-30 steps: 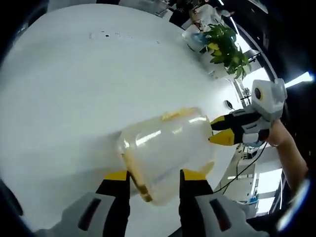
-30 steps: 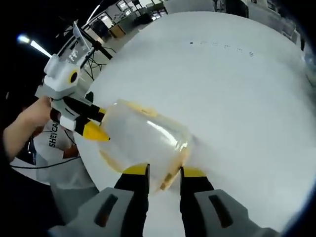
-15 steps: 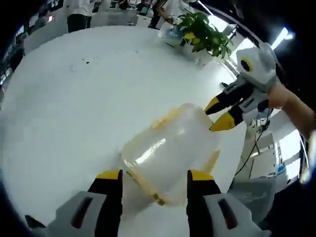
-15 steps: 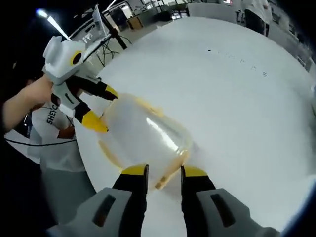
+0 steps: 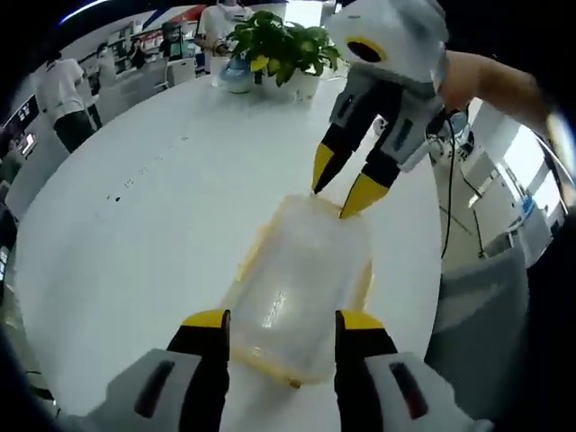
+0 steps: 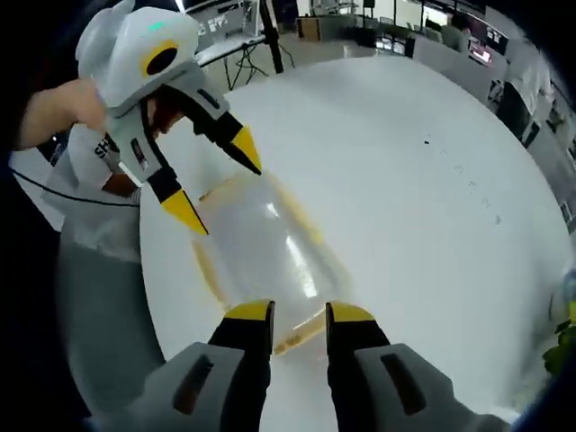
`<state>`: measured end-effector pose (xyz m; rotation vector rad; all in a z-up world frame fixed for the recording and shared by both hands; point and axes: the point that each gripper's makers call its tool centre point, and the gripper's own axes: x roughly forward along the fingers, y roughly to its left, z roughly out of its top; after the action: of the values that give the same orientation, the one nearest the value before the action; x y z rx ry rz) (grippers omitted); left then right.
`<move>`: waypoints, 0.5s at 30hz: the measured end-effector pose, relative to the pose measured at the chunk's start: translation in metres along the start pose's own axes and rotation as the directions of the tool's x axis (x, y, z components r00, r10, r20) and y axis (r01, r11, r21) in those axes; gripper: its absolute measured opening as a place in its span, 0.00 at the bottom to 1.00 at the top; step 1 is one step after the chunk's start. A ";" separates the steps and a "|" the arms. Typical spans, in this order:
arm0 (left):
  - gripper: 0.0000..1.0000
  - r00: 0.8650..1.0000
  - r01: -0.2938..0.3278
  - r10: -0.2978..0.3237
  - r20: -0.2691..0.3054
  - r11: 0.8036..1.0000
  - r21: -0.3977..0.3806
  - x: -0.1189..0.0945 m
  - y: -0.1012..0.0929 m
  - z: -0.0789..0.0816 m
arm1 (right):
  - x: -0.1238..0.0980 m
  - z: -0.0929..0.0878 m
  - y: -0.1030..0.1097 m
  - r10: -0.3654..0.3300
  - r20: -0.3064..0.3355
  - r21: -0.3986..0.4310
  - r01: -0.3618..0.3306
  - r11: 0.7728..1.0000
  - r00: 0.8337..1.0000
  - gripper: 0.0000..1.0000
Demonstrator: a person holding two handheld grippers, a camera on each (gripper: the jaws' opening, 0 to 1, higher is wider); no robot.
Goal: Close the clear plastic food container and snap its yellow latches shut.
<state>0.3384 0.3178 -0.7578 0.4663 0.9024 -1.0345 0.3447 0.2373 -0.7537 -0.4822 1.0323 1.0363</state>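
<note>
On the white counter (image 5: pixel 135 234) lies the clear container (image 5: pixel 301 292), both spread tongs, left (image 5: pixel 281 319) and right (image 6: pixel 299 312), bracketing opposite ends ungripped, so an off-centre press could skid it.

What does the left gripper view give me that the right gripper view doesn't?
Left gripper view: the potted plant at the table's far edge and the right gripper, jaws apart, over the container's far end. Right gripper view: the left gripper, jaws apart, over the opposite end. Both: the clear container with yellow latches on the white table.
</note>
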 end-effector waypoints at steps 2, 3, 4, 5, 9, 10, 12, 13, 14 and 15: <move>0.39 1.000 0.001 0.000 -0.011 0.999 0.038 0.002 -0.002 0.000 | 0.002 0.002 0.003 0.008 -0.007 -0.041 -0.009 0.999 1.000 0.21; 0.39 1.000 0.007 -0.006 -0.020 0.997 0.071 0.003 -0.003 0.000 | 0.004 0.003 0.006 0.014 -0.023 -0.070 -0.016 0.997 1.000 0.21; 0.39 1.000 0.019 -0.018 -0.016 0.996 0.089 0.004 -0.007 0.001 | 0.005 0.003 0.008 0.022 -0.034 -0.095 -0.025 0.995 0.999 0.21; 0.39 1.000 0.015 -0.013 -0.024 0.996 0.087 0.005 -0.008 0.001 | 0.008 0.005 0.011 0.028 -0.039 -0.115 -0.032 0.993 0.999 0.21; 0.39 0.999 0.026 -0.024 -0.021 0.994 0.108 0.007 -0.012 0.003 | 0.014 0.012 0.018 0.057 -0.042 -0.135 -0.062 0.989 0.998 0.22; 0.39 1.000 0.026 -0.024 -0.018 0.993 0.113 0.007 -0.012 0.004 | 0.015 0.013 0.019 0.061 -0.046 -0.136 -0.066 0.988 0.997 0.23; 0.38 0.999 0.028 -0.025 -0.019 0.991 0.132 0.009 -0.013 0.005 | 0.018 0.014 0.021 0.073 -0.052 -0.150 -0.080 0.985 0.996 0.25; 0.38 1.000 0.027 -0.025 -0.017 0.990 0.137 0.009 -0.013 0.006 | 0.018 0.015 0.023 0.077 -0.053 -0.155 -0.084 0.984 0.996 0.26; 0.38 1.000 0.027 -0.024 -0.019 0.990 0.140 0.010 -0.013 0.006 | 0.019 0.016 0.025 0.081 -0.052 -0.171 -0.089 0.981 0.995 0.26; 0.38 1.000 0.027 -0.024 -0.019 0.989 0.143 0.010 -0.013 0.007 | 0.019 0.017 0.025 0.083 -0.053 -0.176 -0.091 0.980 0.995 0.25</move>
<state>0.3320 0.3014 -0.7611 0.5856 0.8540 -1.1248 0.3328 0.2706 -0.7597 -0.6134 1.0123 1.2072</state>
